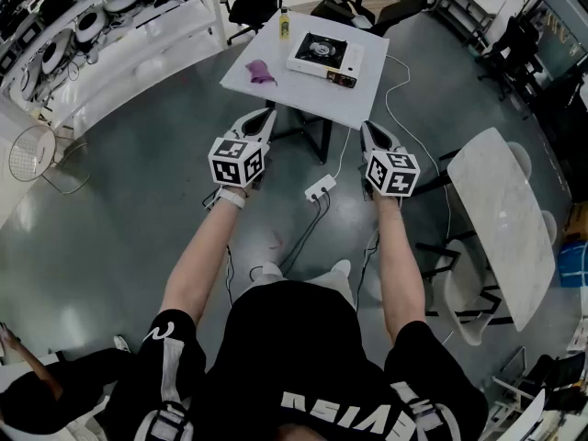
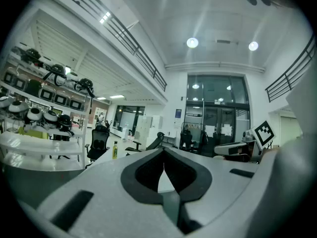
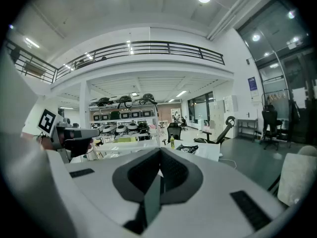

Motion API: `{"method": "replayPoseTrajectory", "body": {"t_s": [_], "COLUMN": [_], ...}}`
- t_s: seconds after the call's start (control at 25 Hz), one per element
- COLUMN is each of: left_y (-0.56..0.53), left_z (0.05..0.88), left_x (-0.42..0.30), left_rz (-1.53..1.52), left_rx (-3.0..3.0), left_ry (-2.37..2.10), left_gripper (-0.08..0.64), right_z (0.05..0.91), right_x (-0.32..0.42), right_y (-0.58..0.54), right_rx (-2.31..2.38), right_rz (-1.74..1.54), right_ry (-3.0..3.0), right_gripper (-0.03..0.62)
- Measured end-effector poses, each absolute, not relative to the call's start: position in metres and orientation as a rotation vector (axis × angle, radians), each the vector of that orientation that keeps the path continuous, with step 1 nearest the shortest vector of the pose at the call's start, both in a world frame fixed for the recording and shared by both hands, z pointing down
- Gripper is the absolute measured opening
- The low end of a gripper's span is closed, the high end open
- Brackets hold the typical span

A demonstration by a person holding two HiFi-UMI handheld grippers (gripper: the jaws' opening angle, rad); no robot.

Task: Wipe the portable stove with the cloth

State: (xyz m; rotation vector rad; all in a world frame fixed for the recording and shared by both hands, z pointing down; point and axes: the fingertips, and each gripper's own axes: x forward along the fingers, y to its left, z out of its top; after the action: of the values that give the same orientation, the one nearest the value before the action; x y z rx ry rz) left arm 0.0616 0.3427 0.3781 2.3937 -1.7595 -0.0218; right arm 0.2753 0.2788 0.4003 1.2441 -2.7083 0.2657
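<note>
Grey floor is spread around a white table (image 1: 340,99), on which the stove (image 1: 322,55) is set, with the purple cloth (image 1: 260,71) laid apart at its left. The left claw (image 1: 266,116) and right claw (image 1: 367,129) are held closed and empty before the table.

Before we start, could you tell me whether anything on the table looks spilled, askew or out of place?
Nothing stands out. The portable stove sits flat on the white table, the purple cloth lies crumpled apart from it, and the bottle stands upright near the far edge.
</note>
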Motion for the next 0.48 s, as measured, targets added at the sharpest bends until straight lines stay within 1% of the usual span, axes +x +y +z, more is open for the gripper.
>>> {"method": "replayPoseTrajectory", "body": {"t_s": [0.2,0.48], "left_y": [0.348,0.347], "left_z": [0.375,0.379], "left_x": [0.065,0.046], "left_rz": [-0.026,-0.014], "left_rx": [2.411,2.406], "left_ry": [-1.744,-1.733], "left_gripper": [0.009,0.009], "right_z": [0.402,0.402], "right_x": [0.272,0.258], "right_y": [0.278,0.282], "right_rx": [1.240,1.266], "right_rz": [0.258,0.224], "right_ry": [-2.696,-2.677], "right_gripper": [0.011,0.011]}}
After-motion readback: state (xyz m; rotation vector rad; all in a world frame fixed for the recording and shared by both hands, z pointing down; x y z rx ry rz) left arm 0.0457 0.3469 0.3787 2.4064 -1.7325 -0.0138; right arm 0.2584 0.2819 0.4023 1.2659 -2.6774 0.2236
